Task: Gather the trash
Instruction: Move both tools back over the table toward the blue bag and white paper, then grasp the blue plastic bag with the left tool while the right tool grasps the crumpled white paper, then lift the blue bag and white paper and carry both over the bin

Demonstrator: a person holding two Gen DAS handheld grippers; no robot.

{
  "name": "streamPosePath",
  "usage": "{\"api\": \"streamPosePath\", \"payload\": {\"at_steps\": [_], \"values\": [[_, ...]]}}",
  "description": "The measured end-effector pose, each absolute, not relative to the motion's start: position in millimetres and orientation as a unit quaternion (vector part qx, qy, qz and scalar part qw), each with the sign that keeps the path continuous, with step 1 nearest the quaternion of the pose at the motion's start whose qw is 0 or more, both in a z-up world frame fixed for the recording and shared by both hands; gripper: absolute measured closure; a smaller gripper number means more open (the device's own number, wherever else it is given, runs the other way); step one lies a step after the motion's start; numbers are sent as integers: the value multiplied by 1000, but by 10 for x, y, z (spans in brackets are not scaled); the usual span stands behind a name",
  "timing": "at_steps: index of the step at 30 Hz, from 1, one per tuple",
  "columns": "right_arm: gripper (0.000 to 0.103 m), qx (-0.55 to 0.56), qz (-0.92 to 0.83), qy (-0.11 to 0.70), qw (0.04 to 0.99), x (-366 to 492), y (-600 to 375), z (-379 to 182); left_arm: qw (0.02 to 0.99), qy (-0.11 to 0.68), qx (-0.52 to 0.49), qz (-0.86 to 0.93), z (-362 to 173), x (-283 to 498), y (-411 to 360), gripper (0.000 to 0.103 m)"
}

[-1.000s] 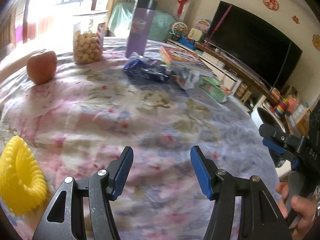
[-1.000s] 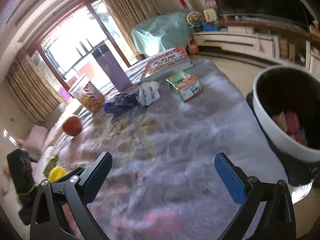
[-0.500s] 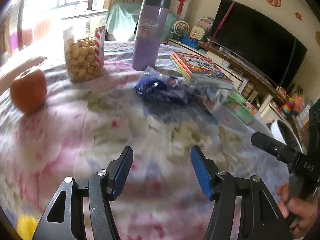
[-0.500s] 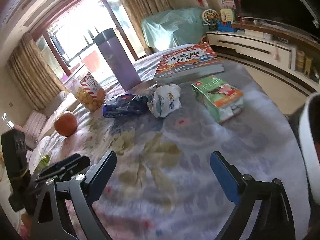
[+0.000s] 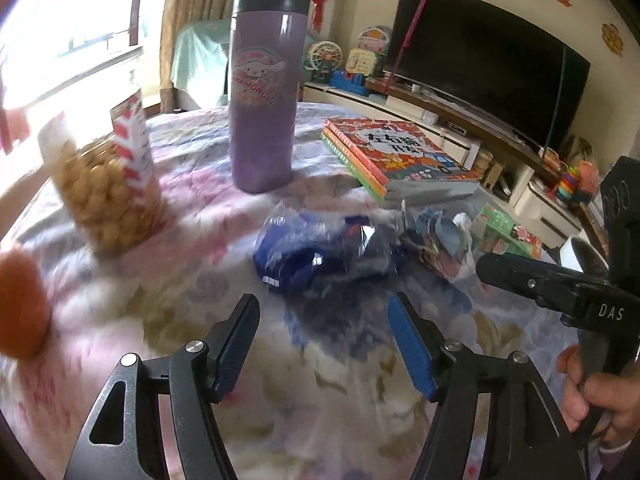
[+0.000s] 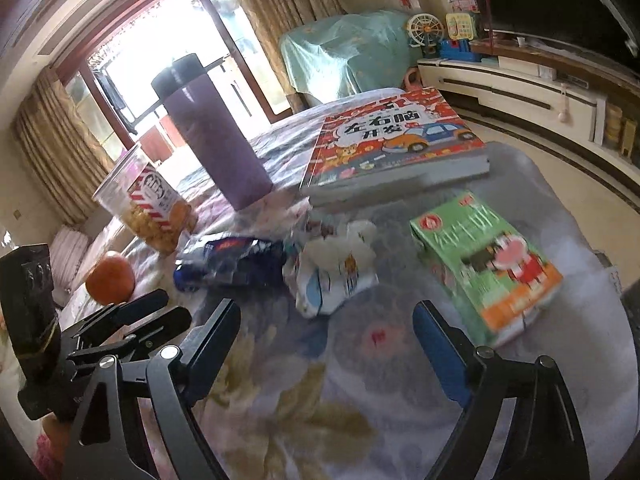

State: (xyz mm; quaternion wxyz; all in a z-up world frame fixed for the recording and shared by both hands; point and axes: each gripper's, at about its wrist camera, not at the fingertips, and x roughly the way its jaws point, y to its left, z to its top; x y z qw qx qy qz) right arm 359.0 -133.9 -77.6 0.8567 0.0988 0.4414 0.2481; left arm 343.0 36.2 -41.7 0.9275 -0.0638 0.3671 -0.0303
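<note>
Trash lies in the middle of the flowered surface: one crumpled blue wrapper and, just to its right, one crumpled white wrapper, the two touching or nearly so. The left gripper hangs just short of the blue wrapper with its jaws partly apart and nothing between them; they have just been opening a little. The right gripper points at the white wrapper with its jaws wide and empty; they have just been closing somewhat. Neither touches anything. A hand holds the right gripper's handle at the edge of the left view. Also on the surface stand one purple bottle, one clear jar of snacks, one orange fruit, one stack of books and one green carton. Compared with a second ago, both grippers are much closer to the wrappers, the yellow ring has left the left view, and the white bin has left the right view.
</note>
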Motion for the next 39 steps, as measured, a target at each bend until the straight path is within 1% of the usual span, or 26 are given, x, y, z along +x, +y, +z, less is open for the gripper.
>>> {"api": "streamPosePath", "payload": {"at_steps": [1,3,4,5,6,7,8,11,16,22,30,39], "values": [[16,101,248,441,857,3627,-1326,-787,929,363,-62,-34,-430,3473,372,37],[28,103,251,443,854,3685,-1295,-816,930,360,-58,-36,-456,3543,376,39],[39,103,253,446,852,3716,-1284,-840,930,360,-56,-39,-470,3577,370,43],[48,102,254,448,851,3734,-1275,-861,930,360,-54,-45,-484,3609,363,56],[53,102,253,449,851,3753,-1269,-873,929,363,-53,-49,-493,3625,346,66],[64,99,249,452,851,3767,-1270,-896,926,370,-51,-54,-516,3661,329,74],[71,99,250,454,849,3776,-1272,-911,925,372,-48,-55,-527,3669,305,79],[77,103,255,449,850,3743,-1305,-895,926,371,-33,-50,-523,3649,243,84],[80,103,273,441,849,3565,-1370,-810,924,377,-54,-31,-468,3439,214,86],[80,107,283,433,849,3249,-1544,-697,927,365,-85,-13,-306,2915,89,87],[80,115,279,430,851,2790,-1833,-628,926,363,-106,-18,-238,2332,-199,87],[80,130,256,416,863,2327,-2235,-548,923,363,-128,-24,-163,1927,-422,87]]}}
